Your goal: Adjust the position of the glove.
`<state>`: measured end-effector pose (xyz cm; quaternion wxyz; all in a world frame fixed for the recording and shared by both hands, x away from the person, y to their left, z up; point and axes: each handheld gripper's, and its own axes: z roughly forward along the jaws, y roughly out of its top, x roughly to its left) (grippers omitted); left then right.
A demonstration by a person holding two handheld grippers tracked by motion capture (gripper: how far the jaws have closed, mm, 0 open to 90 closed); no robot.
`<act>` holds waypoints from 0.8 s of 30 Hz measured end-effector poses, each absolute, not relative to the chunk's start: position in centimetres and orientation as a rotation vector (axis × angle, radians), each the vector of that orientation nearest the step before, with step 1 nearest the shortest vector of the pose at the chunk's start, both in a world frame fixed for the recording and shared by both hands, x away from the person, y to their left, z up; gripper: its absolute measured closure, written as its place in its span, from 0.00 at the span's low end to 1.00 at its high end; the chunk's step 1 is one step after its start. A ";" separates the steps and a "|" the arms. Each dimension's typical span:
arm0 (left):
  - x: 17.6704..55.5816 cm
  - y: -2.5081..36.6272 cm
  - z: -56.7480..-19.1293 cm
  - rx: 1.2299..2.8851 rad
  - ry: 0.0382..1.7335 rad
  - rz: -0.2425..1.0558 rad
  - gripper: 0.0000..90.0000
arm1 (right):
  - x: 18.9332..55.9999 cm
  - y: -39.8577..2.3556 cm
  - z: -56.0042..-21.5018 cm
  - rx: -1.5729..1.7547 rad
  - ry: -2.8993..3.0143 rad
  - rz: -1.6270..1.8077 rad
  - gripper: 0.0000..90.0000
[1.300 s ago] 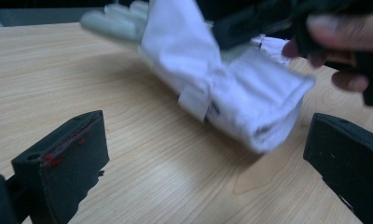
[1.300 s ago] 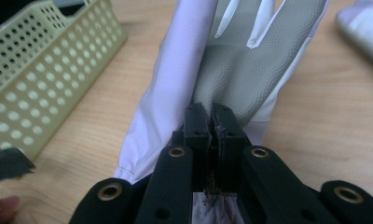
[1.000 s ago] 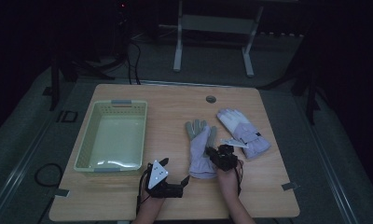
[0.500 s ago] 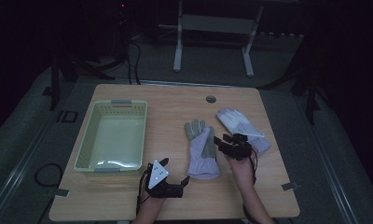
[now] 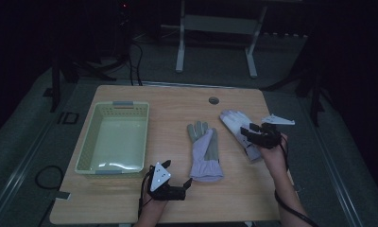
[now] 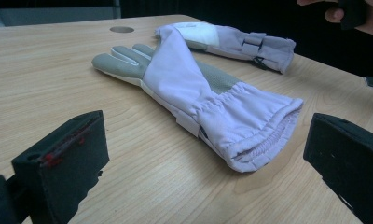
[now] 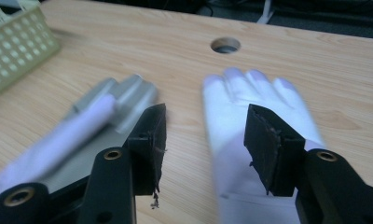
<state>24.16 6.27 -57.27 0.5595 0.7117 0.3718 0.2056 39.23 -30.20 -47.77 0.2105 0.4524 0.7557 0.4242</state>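
On a dim studio floor, a wooden desk (image 5: 168,101) carries, at its left, a pale green slotted basket (image 5: 113,138), its inside bare. At the middle lies a lilac glove with grey palm (image 5: 205,152), fingers pointing to the far edge and cuff toward the near one; in the left gripper view its gathered cuff (image 6: 264,128) faces the camera between the two jaws. A second, whiter glove (image 5: 239,126) lies to the right, slanted, just beside the first without touching it. The right tongs (image 5: 253,134), held in a person's hand (image 5: 272,147), hang above this glove, jaws spread wide and grasping nothing. The left tongs (image 5: 186,185) sit near the desk's near edge, just short of the lilac cuff, jaws likewise released. A small round hole (image 5: 213,100) marks the far side.
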 end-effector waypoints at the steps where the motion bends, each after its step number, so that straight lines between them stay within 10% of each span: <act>1: 24.2 6.3 -57.3 1.678 0.878 0.484 0.00 | 39.5 -30.7 -47.8 1.254 2.105 1.169 0.55; 24: 24.2 6.2 -57.3 1.680 0.878 0.489 0.00 | 45.6 -33.7 -53.8 1.238 2.333 0.992 0.57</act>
